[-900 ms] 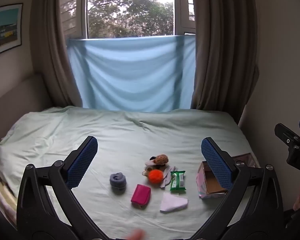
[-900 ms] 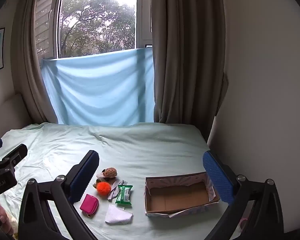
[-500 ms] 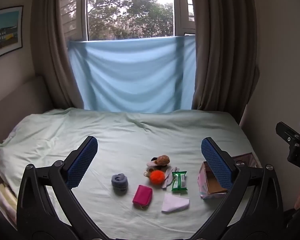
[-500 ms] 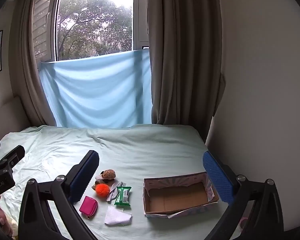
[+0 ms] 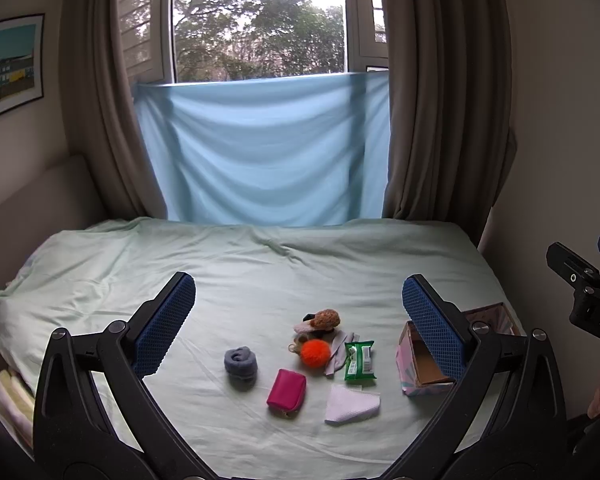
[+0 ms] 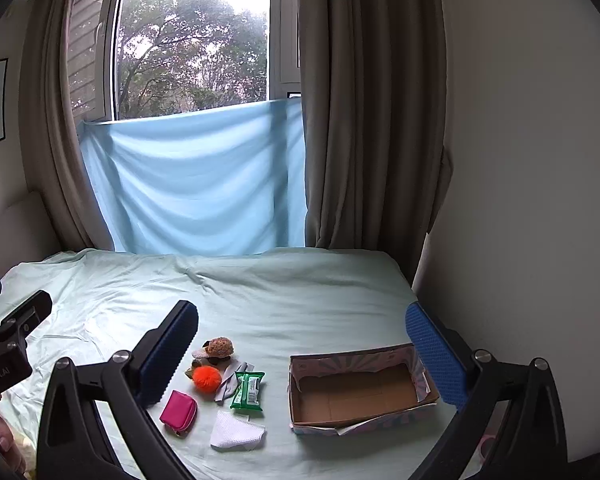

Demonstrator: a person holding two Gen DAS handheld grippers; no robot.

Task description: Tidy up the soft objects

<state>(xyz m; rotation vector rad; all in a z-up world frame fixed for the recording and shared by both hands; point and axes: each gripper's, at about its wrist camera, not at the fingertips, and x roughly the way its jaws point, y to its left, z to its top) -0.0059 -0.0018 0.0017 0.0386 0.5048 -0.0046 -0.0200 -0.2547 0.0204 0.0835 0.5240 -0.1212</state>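
Small soft items lie grouped on a pale green bed sheet (image 5: 260, 280): a rolled grey sock (image 5: 240, 362), a pink pouch (image 5: 286, 392), an orange pom-pom (image 5: 316, 353), a brown plush toy (image 5: 325, 319), a green tissue pack (image 5: 359, 361) and a white folded cloth (image 5: 351, 404). An open cardboard box (image 6: 358, 394) sits to their right and is empty. My left gripper (image 5: 298, 326) is open, held above the items. My right gripper (image 6: 302, 358) is open, held above the box and the items.
The bed meets a wall (image 6: 520, 200) on the right. Brown curtains (image 5: 440, 100) and a light blue cloth (image 5: 260, 152) hang at the far end under a window. A framed picture (image 5: 10, 64) hangs on the left wall.
Both views have shifted slightly; the items sit a little further right in the left wrist view and a little lower-left in the right wrist view. Both grippers stay open.
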